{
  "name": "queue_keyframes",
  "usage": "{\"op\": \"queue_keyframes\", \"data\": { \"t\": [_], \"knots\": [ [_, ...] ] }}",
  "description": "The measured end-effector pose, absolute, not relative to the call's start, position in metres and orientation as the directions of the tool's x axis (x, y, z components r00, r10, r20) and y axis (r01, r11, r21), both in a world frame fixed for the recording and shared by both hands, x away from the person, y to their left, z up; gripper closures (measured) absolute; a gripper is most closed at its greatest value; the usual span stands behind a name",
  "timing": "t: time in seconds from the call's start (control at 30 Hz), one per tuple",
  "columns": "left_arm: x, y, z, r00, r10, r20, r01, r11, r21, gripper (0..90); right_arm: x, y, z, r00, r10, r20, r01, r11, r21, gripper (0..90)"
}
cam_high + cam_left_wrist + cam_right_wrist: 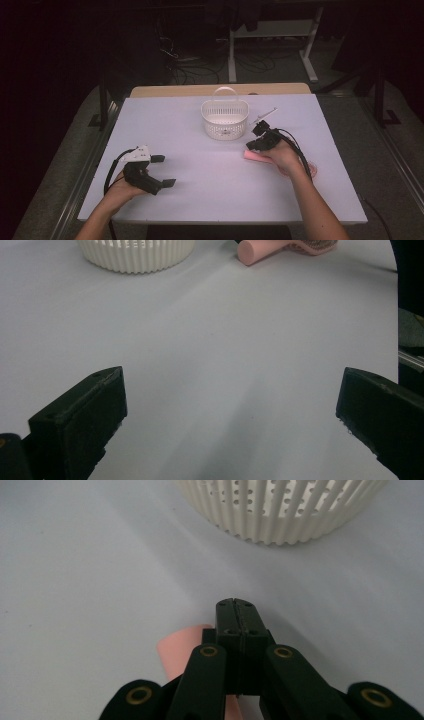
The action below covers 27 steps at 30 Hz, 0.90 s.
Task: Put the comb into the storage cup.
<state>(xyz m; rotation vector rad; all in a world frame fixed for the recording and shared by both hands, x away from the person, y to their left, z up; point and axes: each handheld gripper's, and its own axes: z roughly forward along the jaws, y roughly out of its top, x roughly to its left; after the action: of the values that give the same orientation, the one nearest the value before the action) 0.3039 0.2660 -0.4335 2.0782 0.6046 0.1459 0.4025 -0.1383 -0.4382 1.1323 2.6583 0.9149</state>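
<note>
A pink hairbrush (252, 156) lies on the white table (200, 170) at the right, its handle end pointing left; it also shows in the left gripper view as a pink brush (255, 251) at the far top. My right gripper (259, 131) hovers over that handle, jaws pressed together with nothing between them. Seen along its own jaws, the right gripper (236, 610) is shut, with the pink handle (182, 647) lying underneath and to the left. My left gripper (164, 171) rests at the table's left front, open, and the left gripper (232, 410) has only bare table between its jaws.
A white slotted basket (225, 120) with a handle stands at the back middle, just beyond the right gripper; the same basket (280, 510) (135, 255) shows ahead in both gripper views. A thin white stick-like item (264, 116) lies right of it. A wooden tabletop edge (220, 90) runs behind.
</note>
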Motion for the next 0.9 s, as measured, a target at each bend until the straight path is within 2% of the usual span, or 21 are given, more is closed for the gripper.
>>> {"op": "queue_keyframes", "data": {
  "t": [0.9],
  "knots": [
    [0.303, 0.266, -0.433, 0.872, 0.473, -0.127, 0.360, -0.444, 0.821, 0.0, 0.374, -0.122, -0.438, -0.768, 0.627, 0.131, 0.579, 0.591, 0.562, 88.8]
  ]
}}
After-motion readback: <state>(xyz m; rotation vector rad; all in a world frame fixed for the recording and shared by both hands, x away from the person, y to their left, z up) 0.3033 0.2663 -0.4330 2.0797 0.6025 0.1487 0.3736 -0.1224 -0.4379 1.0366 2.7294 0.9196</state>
